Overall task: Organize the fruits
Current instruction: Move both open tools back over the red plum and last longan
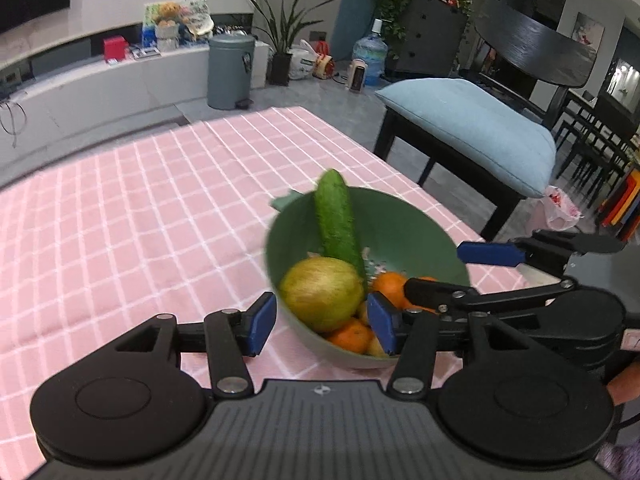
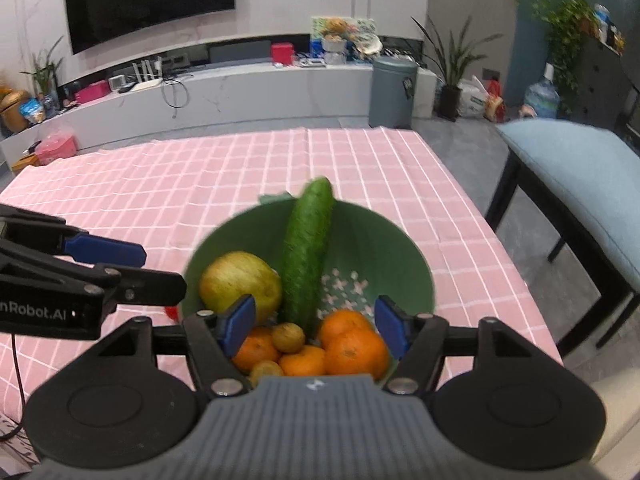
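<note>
while both claws gape, green bowl (image 2: 400, 248) holds cucumber (image 2: 306, 256), oranges (image 2: 352, 344)

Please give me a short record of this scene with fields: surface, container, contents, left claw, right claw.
surface: pink checked cloth
container: green bowl, standing on the cloth
contents: cucumber leaning on the far rim, apple, oranges, small brownish fruits
left claw: open, holds nothing, at the bowl's near rim
right claw: open, holds nothing, over the oranges
</note>
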`<state>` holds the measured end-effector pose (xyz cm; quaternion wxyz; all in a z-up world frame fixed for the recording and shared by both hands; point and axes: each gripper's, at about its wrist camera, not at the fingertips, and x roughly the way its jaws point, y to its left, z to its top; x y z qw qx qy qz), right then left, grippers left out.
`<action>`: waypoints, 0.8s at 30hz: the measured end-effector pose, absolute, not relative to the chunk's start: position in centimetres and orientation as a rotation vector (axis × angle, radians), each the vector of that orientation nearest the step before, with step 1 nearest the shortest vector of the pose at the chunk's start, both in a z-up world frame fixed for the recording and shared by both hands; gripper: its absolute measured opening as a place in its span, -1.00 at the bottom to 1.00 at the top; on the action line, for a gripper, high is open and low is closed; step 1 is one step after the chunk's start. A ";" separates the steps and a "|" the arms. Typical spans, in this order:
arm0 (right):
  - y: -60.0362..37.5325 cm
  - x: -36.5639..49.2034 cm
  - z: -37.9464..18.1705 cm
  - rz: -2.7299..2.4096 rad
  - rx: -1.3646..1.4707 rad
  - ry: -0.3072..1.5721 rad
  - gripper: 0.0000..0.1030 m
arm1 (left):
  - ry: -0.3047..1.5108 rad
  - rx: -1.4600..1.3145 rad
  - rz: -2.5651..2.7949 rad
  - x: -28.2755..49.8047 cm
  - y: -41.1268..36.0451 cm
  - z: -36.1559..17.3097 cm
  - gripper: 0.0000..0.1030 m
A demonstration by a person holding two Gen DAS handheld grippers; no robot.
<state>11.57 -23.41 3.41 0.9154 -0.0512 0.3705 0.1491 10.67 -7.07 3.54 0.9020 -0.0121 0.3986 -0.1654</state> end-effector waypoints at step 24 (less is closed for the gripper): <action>-10.9 9.6 3.1 0.768 -0.607 0.650 -0.08 | 0.890 -0.022 -0.282 9.8 1.9 0.0 -0.11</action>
